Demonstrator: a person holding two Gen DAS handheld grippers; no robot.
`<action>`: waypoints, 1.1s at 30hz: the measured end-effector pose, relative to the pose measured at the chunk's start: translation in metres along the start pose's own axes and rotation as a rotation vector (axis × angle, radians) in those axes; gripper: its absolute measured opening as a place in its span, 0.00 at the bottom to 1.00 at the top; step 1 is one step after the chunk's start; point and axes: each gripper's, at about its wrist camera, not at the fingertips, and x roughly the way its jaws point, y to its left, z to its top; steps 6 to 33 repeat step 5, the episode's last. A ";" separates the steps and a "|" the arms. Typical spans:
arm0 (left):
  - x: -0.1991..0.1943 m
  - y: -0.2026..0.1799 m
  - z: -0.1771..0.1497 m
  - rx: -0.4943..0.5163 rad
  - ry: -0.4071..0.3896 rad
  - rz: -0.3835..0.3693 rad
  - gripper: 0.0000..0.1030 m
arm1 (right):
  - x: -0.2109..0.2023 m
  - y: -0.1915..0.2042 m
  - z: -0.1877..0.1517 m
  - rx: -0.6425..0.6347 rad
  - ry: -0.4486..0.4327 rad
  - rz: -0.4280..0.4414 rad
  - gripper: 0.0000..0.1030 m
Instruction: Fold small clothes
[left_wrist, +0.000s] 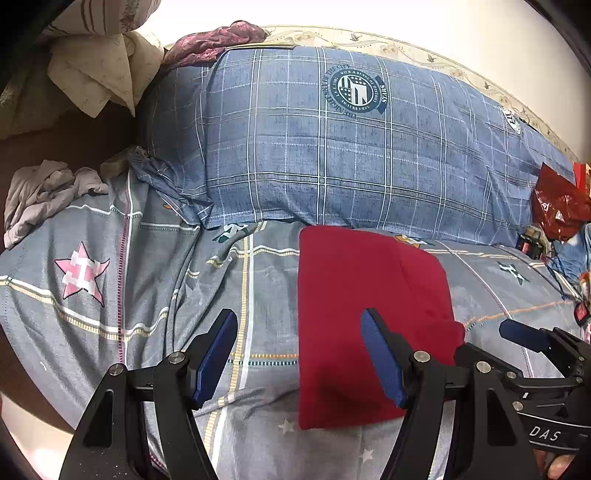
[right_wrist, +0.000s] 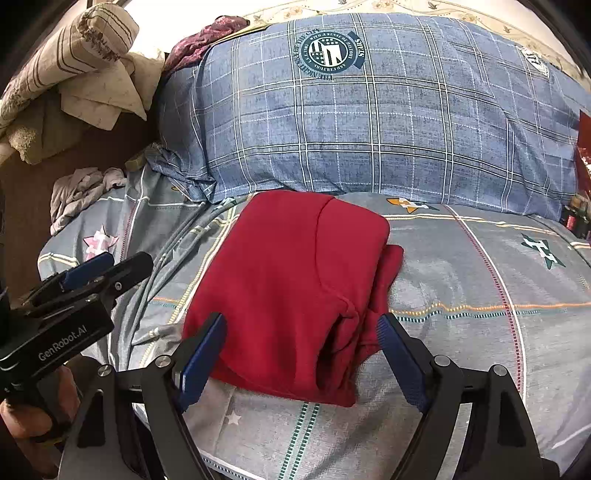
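Observation:
A red garment (left_wrist: 365, 306) lies folded into a rough rectangle on the grey patterned bedsheet (left_wrist: 147, 295), just in front of a blue plaid pillow. It also shows in the right wrist view (right_wrist: 291, 284), with layered folds at its right edge. My left gripper (left_wrist: 299, 354) is open and empty, above the garment's left edge. My right gripper (right_wrist: 299, 358) is open and empty, its fingers spread over the garment's near end. The right gripper also shows at the right of the left wrist view (left_wrist: 524, 336). The left gripper shows at the left of the right wrist view (right_wrist: 92, 269).
A large blue plaid pillow (left_wrist: 351, 147) fills the back of the bed. A crumpled grey cloth (left_wrist: 48, 195) lies at the left. Beige bedding (left_wrist: 96, 70) is piled at the back left. A red plastic bag (left_wrist: 557, 203) and small items sit at the right edge.

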 end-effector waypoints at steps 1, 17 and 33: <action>0.001 0.001 0.000 -0.005 0.001 -0.005 0.67 | 0.000 0.000 0.000 0.002 -0.001 0.001 0.82; 0.011 0.009 -0.001 -0.030 0.023 -0.016 0.67 | 0.004 -0.002 -0.001 0.004 0.007 0.004 0.83; 0.011 0.009 -0.001 -0.030 0.023 -0.016 0.67 | 0.004 -0.002 -0.001 0.004 0.007 0.004 0.83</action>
